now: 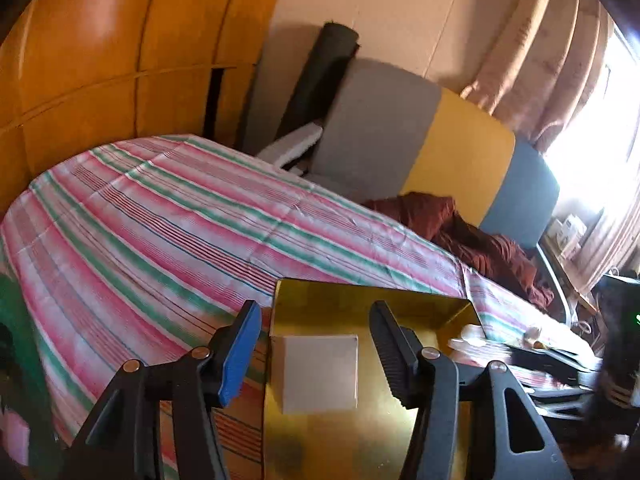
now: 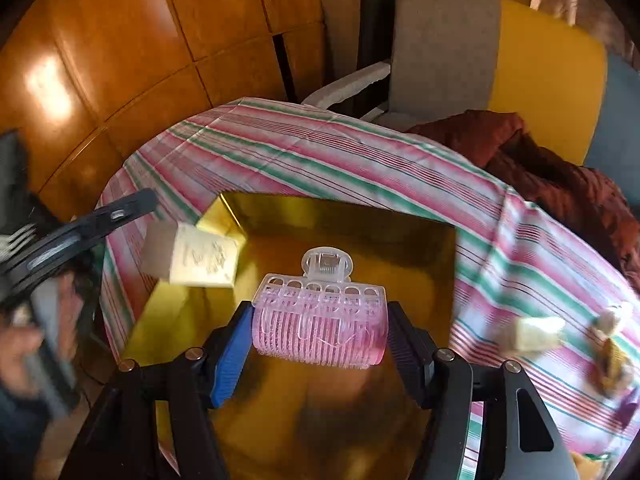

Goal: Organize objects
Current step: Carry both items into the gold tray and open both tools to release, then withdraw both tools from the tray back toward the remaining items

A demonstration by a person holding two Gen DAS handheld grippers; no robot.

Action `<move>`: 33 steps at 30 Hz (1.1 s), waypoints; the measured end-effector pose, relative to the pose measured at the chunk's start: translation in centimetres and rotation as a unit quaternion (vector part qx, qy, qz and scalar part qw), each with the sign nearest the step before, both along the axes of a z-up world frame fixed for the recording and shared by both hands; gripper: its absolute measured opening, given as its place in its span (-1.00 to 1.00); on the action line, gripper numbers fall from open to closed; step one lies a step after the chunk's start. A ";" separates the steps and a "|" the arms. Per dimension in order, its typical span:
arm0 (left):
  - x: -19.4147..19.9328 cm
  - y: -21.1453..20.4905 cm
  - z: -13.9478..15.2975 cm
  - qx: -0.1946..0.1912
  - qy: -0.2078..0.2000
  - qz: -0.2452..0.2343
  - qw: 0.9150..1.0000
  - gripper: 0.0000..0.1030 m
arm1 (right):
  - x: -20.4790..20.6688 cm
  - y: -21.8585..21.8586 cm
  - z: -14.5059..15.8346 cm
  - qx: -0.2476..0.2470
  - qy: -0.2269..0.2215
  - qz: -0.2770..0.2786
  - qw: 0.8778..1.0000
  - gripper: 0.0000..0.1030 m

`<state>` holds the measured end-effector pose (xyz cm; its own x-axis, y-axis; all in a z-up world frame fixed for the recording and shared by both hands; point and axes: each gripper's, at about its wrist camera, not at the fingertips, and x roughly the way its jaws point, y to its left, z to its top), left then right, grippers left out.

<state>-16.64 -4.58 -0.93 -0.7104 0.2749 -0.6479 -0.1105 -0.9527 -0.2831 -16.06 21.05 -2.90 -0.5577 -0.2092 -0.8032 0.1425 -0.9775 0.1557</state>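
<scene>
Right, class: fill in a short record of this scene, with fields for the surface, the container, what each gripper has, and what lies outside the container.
Surface: striped cloth
Container: gold tray, on the cloth
Right gripper: shut on a pink hair roller, above the tray
Left gripper: open; white box between its fingers, gaps either side, by the tray's left edge
Outside tray: small items on the cloth, too blurred to name
</scene>
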 end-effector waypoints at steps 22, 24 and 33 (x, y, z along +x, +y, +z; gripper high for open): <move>11.4 1.5 -2.1 -0.020 -0.022 -0.024 0.999 0.11 | 7.8 -2.4 0.1 0.011 0.052 -0.021 0.998 0.99; 12.0 2.1 -1.6 -0.033 -0.014 -0.023 0.999 0.11 | 9.1 -2.5 0.1 0.019 0.060 -0.023 0.998 0.99; 14.3 4.6 -0.2 -0.106 0.022 -0.022 0.994 0.11 | 13.3 -1.8 0.4 0.042 0.089 -0.056 0.994 0.99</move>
<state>-2.37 0.03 -1.09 -0.7297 0.1677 -0.6629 -0.1622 -0.9842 -0.0706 -2.71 19.28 -2.54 -0.7092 -0.0746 -0.7011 0.0505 -0.9972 0.0550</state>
